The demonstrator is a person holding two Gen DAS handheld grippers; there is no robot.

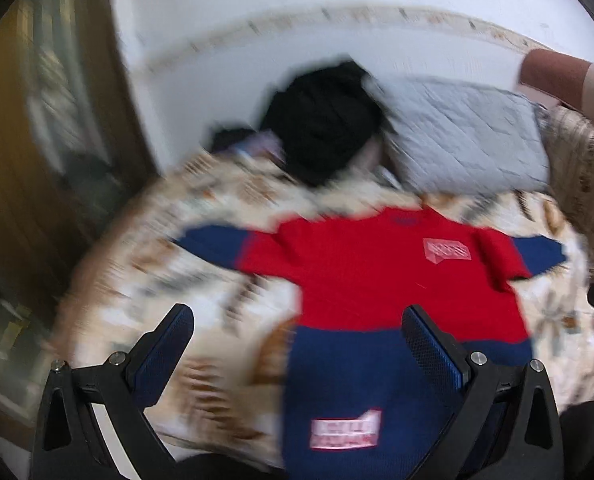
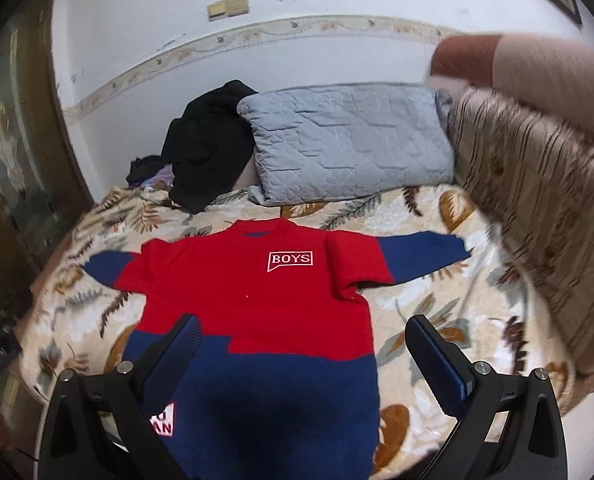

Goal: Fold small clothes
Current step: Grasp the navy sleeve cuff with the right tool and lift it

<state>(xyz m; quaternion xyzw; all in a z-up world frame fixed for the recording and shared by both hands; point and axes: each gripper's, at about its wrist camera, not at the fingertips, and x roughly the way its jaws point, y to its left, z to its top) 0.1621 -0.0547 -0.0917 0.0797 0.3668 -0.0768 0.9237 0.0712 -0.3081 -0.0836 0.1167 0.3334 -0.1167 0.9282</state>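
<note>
On the bed (image 2: 417, 216), the sweater (image 2: 257, 300) is lying face up and spread flat, with the "BOYS" patch (image 2: 290, 259) showing on the chest. Both sleeves are reaching outward, so each one is exposed for a separate fold toward the body. Its blue hem is pointing toward you, which is placing the lower corners closest to both tools.

You are holding the left gripper (image 1: 297, 354) above the hem with its jaws spread wide and nothing between them. Its right finger is overlapping the blue panel in the left wrist view, while its left finger is sitting over bare bedspread; whether either is touching cloth cannot be told. That view is blurring, so treat fine detail there as uncertain.

You are holding the right gripper (image 2: 301, 354) likewise spread and empty. It is straddling the right edge of the sweater: the left finger is over the red and blue seam, the right finger over the floral bedspread. This stance is likely readying both tools for a pinch at the hem or side edges.

Beyond the collar, a grey pillow (image 2: 349, 140) and a heap of black clothes (image 2: 209, 144) are resting against the wall, well apart from the sweater, so the folding area is staying unobstructed. No fold is yet made
</note>
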